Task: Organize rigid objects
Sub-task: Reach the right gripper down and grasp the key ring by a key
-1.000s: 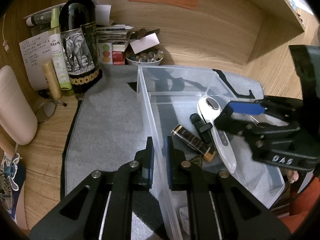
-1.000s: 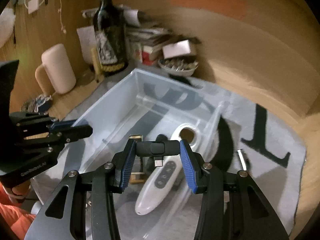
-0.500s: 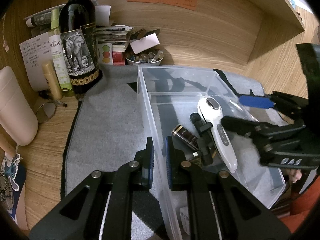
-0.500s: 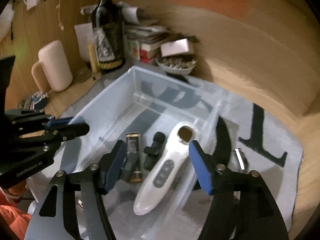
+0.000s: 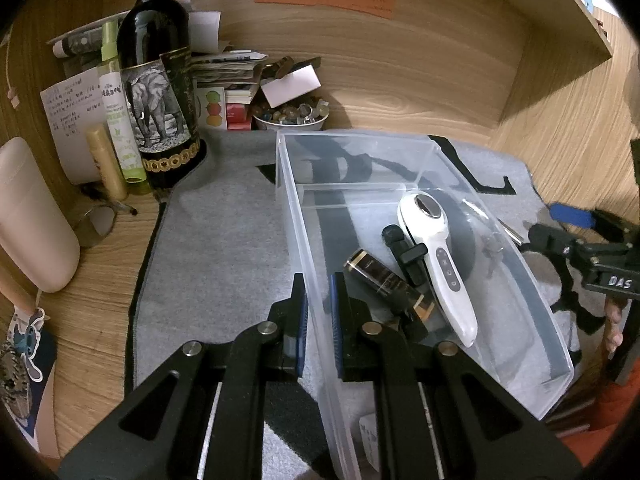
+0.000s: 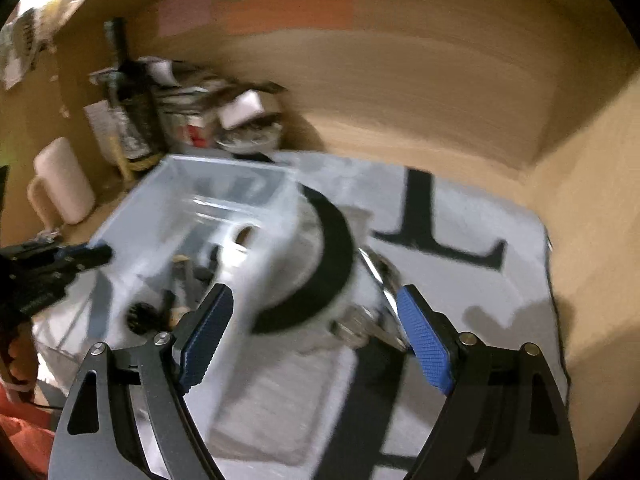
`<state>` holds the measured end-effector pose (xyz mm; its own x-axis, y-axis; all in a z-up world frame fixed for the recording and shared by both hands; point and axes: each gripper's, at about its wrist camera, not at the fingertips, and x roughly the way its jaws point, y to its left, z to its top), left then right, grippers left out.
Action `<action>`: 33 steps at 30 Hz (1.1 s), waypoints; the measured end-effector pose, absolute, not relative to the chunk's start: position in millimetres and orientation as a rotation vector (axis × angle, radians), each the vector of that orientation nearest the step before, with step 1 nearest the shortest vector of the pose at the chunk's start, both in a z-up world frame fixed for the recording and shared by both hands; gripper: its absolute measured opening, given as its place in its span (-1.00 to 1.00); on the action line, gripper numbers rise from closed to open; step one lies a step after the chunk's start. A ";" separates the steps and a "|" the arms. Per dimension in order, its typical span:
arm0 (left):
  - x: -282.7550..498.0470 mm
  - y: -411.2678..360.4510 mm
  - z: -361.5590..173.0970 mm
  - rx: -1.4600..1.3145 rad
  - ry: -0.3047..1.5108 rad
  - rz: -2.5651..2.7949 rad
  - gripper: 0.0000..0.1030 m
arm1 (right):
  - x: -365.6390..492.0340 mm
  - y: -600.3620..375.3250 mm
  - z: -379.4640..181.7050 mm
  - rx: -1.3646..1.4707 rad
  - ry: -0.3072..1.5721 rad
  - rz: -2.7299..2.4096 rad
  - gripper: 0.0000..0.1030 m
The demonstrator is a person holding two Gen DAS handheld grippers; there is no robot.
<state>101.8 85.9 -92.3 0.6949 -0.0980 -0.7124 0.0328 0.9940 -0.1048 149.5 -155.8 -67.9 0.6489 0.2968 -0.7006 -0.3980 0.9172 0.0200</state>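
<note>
A clear plastic bin [image 5: 424, 152] stands on the grey mat. In it lie a white handheld device [image 5: 436, 256], a small black gadget [image 5: 404, 252] and a black and gold tube [image 5: 388, 280]. My left gripper [image 5: 319, 280] is shut on the bin's left wall, one finger inside and one outside. My right gripper [image 6: 314, 294] is outside the bin's right wall, over the mat, its jaws opening with nothing gripped between them. It also shows as the right gripper [image 5: 548, 226] at the frame's edge. A silver metal piece [image 6: 372, 268] lies on the mat near its right finger; the view is blurred.
A dark wine bottle [image 5: 156, 92], a green spray bottle [image 5: 118, 112], a gold tube [image 5: 106, 164], stacked papers and a bowl of beads [image 5: 292, 116] crowd the back left. A cream cylinder [image 5: 32, 220] stands at the left. Wooden walls close in behind and to the right.
My right gripper let go of the small black gadget, which now lies in the bin, then opened wider and swung right, out past the bin's wall. The left gripper has not moved.
</note>
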 end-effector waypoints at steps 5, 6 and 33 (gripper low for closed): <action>102.1 84.6 -92.1 -0.081 0.801 -0.067 -0.80 | 158.2 -170.5 -95.2 -0.115 0.862 0.359 0.59; 102.0 84.0 -92.2 -0.080 0.802 -0.066 -0.80 | 158.9 -171.5 -99.6 -0.116 0.873 0.357 0.59; 104.1 83.8 -96.2 -0.081 0.810 -0.071 -0.80 | 186.4 -151.1 -135.4 -0.189 0.939 0.409 -0.45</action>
